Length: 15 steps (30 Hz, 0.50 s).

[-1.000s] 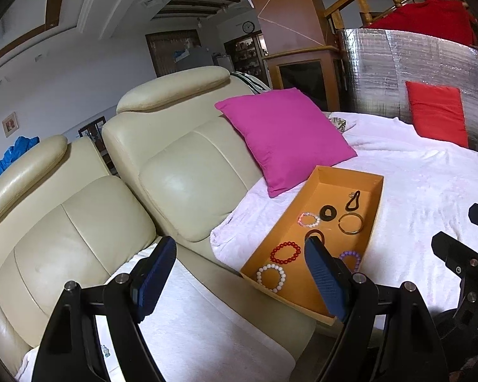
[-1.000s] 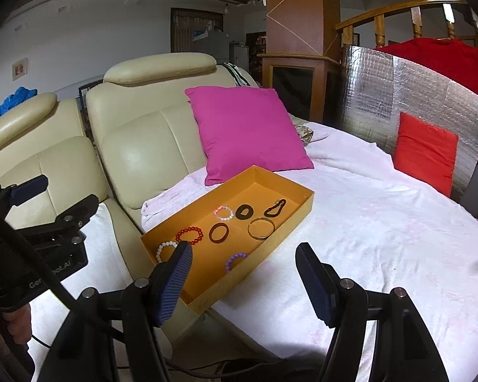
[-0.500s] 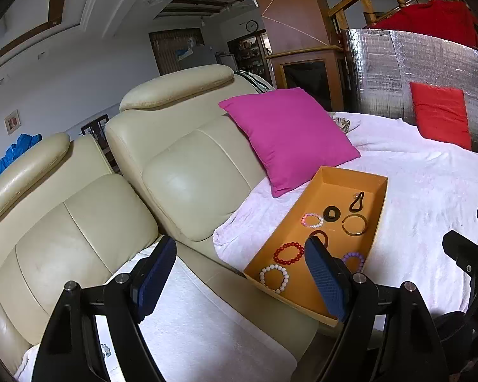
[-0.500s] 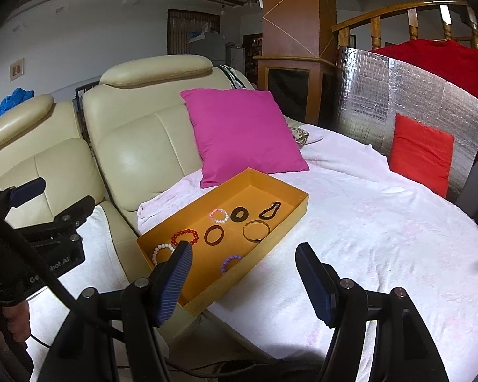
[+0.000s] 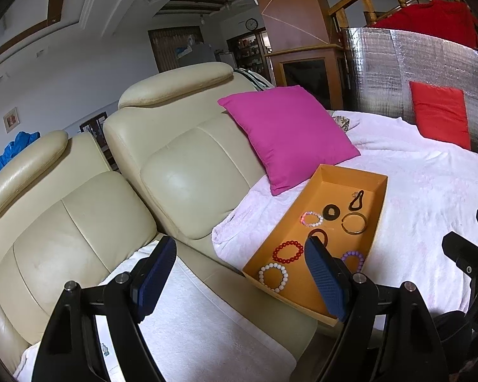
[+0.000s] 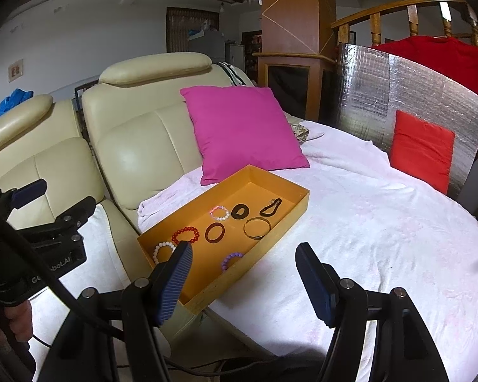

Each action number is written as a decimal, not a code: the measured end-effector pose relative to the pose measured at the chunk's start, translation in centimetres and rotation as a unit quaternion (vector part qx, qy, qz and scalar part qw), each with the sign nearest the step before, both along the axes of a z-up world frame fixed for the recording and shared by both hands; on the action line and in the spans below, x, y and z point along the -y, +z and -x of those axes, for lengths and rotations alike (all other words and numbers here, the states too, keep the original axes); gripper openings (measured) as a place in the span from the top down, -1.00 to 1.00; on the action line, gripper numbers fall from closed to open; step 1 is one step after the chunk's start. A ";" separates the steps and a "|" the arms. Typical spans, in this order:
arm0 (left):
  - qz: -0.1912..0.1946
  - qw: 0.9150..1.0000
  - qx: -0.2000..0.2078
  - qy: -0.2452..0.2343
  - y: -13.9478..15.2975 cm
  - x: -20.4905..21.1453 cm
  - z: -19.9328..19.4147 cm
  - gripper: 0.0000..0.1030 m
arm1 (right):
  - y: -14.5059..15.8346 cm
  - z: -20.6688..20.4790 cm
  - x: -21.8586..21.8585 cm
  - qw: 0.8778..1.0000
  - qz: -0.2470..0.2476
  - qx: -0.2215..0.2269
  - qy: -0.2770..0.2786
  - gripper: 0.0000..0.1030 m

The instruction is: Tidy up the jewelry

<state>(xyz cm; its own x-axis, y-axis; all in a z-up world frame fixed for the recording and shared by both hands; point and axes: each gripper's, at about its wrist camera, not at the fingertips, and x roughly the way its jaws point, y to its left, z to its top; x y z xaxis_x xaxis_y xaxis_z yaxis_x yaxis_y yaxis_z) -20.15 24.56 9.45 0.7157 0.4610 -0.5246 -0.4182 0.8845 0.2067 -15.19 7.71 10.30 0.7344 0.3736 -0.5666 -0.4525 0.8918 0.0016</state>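
Eight-ish bracelets and rings are already sitting spread out inside the orange tray point(image 6: 280, 222) at the bed's near-left edge, while both grippers, left gripper point(image 5: 243, 275) and right gripper point(image 6: 243, 278), are hovering wide open, holding nothing.

Bare cloth point(image 6: 382, 238) right of the orange tray point(image 6: 290, 222); pink cushion point(image 6: 242, 127) blocks behind.
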 end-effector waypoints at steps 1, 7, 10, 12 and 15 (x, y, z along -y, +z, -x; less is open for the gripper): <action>0.001 1.000 0.000 0.001 0.0 -0.1 0.0 -0.61 | 0.0 0.0 -0.1 1.000 0.001 -0.001 0.001 -0.37; 0.003 1.000 -0.003 0.007 -0.3 -0.4 -0.1 -0.61 | -0.2 -0.1 -0.2 1.000 -0.001 -0.007 0.004 -0.37; 0.003 1.000 -0.004 0.007 -0.3 -0.4 -0.1 -0.61 | -0.2 -0.1 -0.3 1.000 -0.001 -0.007 0.005 -0.38; 0.003 1.000 -0.004 0.007 -0.4 -0.4 0.0 -0.61 | -0.3 0.0 -0.4 1.000 0.000 -0.007 0.005 -0.38; 0.004 1.000 -0.005 0.007 -0.5 -0.4 0.0 -0.61 | -0.3 0.0 -0.5 1.000 0.000 -0.009 0.006 -0.38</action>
<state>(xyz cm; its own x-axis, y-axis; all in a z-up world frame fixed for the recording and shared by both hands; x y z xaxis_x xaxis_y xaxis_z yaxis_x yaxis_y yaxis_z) -20.16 24.92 8.96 0.7039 0.4667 -0.5355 -0.4286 0.8802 0.2037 -15.19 8.21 9.97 0.7196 0.3825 -0.5796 -0.4629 0.8863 0.0103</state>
